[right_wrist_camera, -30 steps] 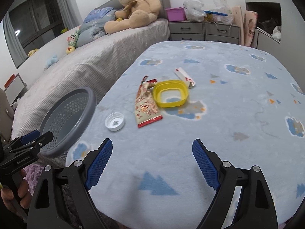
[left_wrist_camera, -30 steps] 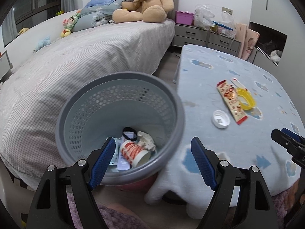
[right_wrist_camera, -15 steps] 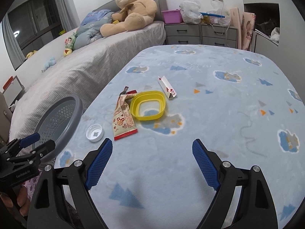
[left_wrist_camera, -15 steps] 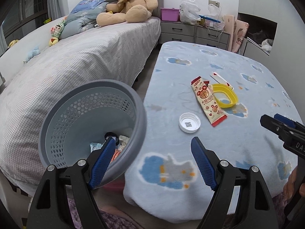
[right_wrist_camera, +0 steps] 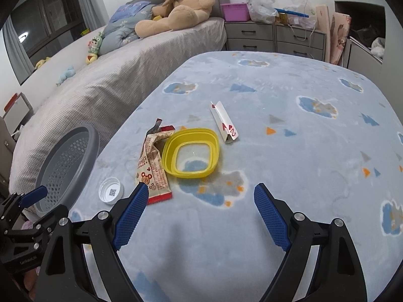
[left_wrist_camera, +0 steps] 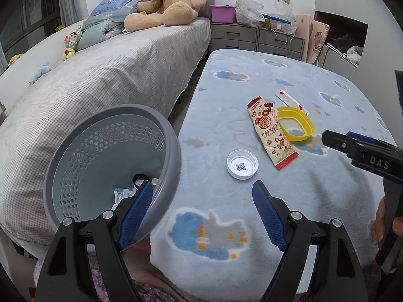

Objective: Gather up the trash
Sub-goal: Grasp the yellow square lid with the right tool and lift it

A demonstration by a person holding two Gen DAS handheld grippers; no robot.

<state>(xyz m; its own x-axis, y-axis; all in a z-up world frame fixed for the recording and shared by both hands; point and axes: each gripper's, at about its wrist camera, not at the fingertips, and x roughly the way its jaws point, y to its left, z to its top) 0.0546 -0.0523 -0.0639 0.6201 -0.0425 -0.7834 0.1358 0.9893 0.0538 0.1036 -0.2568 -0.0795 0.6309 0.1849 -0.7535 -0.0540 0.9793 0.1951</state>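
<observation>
trash left on blanket-covered table (right_wrist_camera: 302,88): white cap (right_wrist_camera: 111,190), snack wrapper (right_wrist_camera: 152,166), yellow lid ring (right_wrist_camera: 190,156), folded card (right_wrist_camera: 225,123). right gripper (right_wrist_camera: 199,216) empty, jaws spread wide, low over blanket; wrapper end touching left fingertip in view, ring just ahead. left gripper (left_wrist_camera: 202,214) empty, spread, beside grey basket (left_wrist_camera: 75,156). suggested: pinch wrapper at free edge, avoid snagging pile, carry left to basket.

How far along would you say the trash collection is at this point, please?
Partly done: some trash already lies in the grey basket. Nothing is in hand; the left gripper and right gripper are open. Left on the blanket: white cap, snack wrapper, yellow ring, folded card.
</observation>
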